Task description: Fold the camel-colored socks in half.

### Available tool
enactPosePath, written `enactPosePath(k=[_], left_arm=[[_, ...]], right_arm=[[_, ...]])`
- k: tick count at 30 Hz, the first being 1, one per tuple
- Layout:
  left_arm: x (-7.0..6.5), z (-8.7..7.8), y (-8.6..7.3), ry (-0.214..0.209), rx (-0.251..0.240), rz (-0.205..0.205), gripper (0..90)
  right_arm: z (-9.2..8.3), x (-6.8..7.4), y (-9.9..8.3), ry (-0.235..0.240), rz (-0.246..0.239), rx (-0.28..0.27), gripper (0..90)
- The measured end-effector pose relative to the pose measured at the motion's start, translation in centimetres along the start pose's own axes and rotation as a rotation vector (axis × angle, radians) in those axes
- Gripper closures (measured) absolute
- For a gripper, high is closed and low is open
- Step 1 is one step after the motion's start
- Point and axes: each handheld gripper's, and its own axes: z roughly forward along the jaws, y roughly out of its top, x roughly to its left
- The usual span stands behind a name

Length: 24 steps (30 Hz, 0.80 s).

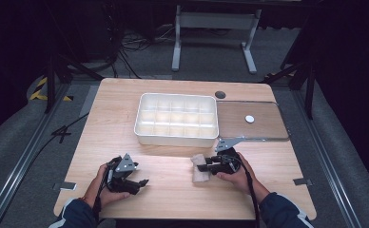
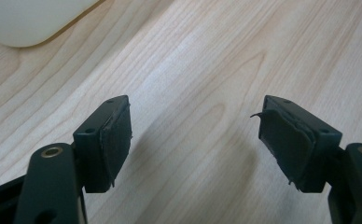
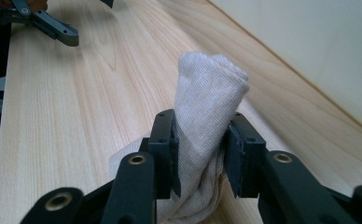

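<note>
The right gripper's [image 3: 200, 154] jaws were clamped on a rolled white sock [image 3: 207, 107], its pads biting into the fabric at mid-length while the rounded end stood clear above them. In the high view the sock [image 1: 200, 167] lay on the worktop [image 1: 173, 190] just in front of the white compartment tray [image 1: 176, 137], held at its right side by the right gripper [image 1: 202, 166]. The left gripper [image 2: 195, 140] had its jaws spread apart with nothing between them, only bare wood showing below; in the high view the left gripper [image 1: 142, 183] sat well apart from the sock, toward the worktop's near left.

The grip looked one-sided: soft knit could slump or unroll out of the jaws if lifted quickly, and the loose lower folds could snag on the tray's rim. A clear lid [image 1: 251, 121] with a small white disc [image 1: 249, 118] lay to the tray's right. No brand, label or writing could be read.
</note>
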Motion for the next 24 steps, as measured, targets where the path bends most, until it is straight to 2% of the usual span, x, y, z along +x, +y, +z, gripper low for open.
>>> enactPosePath(k=[3,5,8,10,12,24], left_arm=[[-0.1,0.4,0.1,0.012,0.011,0.013,24.6],[-0.3,0.7,0.0,0.025,0.037,0.023,22.9],[-0.2,0.9,-0.1,0.014,0.020,0.011,20.5],[-0.1,0.9,-0.2,0.026,0.013,0.011,18.5],[0.1,1.0,-0.6,0.036,-0.003,-0.031,14.6],[0.2,1.1,-0.9,0.030,-0.033,-0.022,13.5]], right_arm=[[-0.5,0.0,0.0,-0.012,-0.005,-0.022,67.6],[-0.8,0.1,0.1,-0.020,-0.015,-0.031,67.7],[-1.3,0.2,0.2,-0.030,-0.037,-0.044,67.9],[-1.6,0.4,0.3,-0.033,-0.046,-0.054,67.8],[-1.8,0.5,0.5,-0.042,-0.062,-0.067,67.8],[-3.5,1.0,0.8,-0.081,-0.119,-0.110,67.8]])
